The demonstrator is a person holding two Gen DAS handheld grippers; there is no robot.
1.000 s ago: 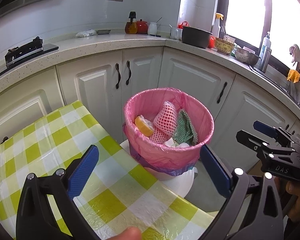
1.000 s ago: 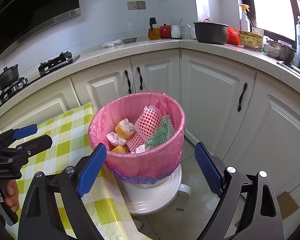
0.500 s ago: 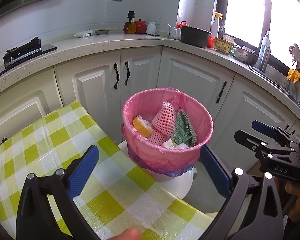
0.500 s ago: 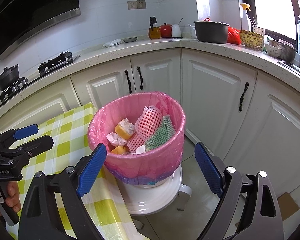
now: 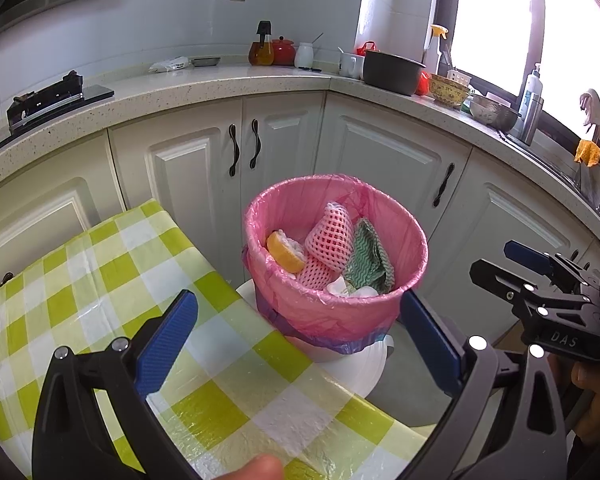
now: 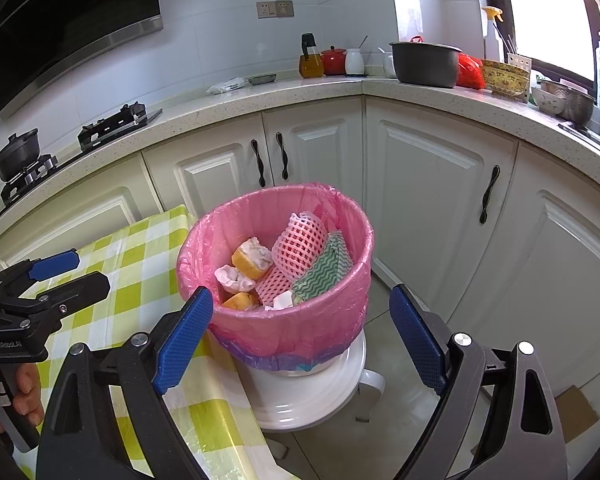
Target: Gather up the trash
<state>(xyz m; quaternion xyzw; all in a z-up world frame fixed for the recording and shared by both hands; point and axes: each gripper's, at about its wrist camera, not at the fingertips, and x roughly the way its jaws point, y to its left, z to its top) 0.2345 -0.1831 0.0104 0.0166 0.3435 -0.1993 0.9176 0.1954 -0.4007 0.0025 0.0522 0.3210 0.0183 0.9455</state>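
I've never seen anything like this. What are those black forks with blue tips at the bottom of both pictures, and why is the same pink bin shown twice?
There is no robot here. A person holds a pair of hand-operated tongs in each hand, and each pair carries a camera that looks out along its two blue-padded fingers.

One picture comes from the left tongs, the other from the right tongs, so you see the bin from two slightly different sides. Each camera also catches the other pair at its edge.

Both tongs are open and hold nothing.

The bin has a pink bag liner and stands on a white stool, beside a table with a green-and-white checked cloth. Inside lie pink foam fruit nets, a green zigzag cloth, yellow fruit pieces and some crumpled white scraps.
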